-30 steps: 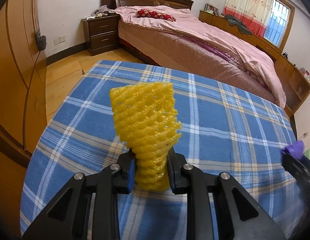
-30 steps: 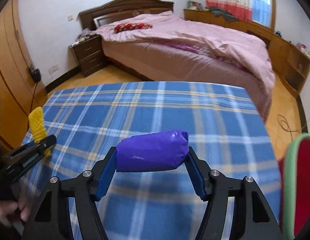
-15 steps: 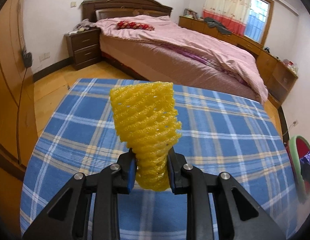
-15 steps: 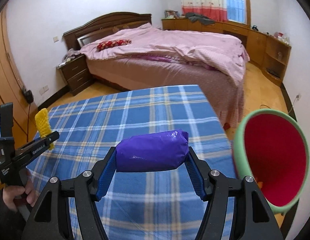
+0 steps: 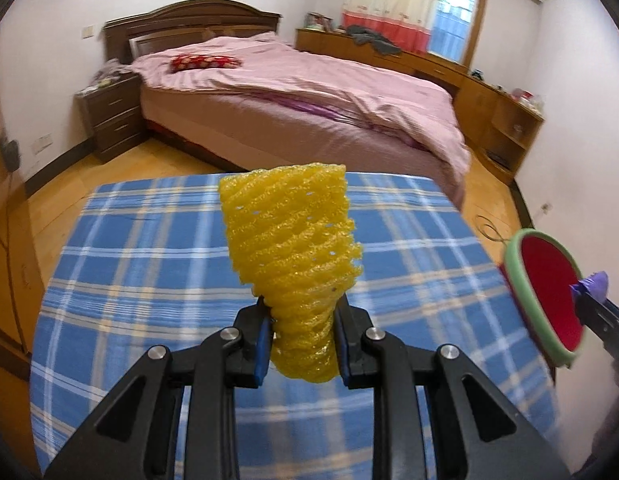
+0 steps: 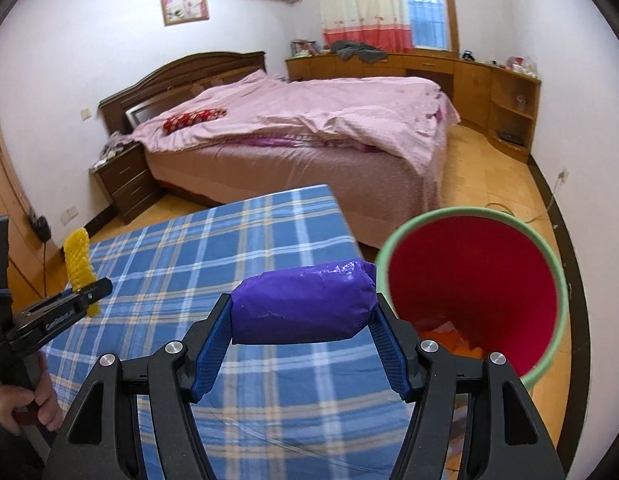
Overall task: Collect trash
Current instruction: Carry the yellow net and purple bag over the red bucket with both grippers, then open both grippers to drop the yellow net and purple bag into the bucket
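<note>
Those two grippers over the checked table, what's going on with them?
A person is collecting trash with a handheld gripper in each hand. The left gripper is clamped on a yellow foam net, held above the blue plaid tablecloth. The right gripper is clamped on a purple packet, beside the open red bin off the table's edge. Neither piece has been dropped in yet.

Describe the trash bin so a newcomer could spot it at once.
Start at the table with the blue plaid cloth; just off its right edge, on the wooden floor, stands the trash bin. It is a round open container, bright red inside with a pale green rim, and some scraps lie at its bottom. Nothing else nearby is red and green.
</note>
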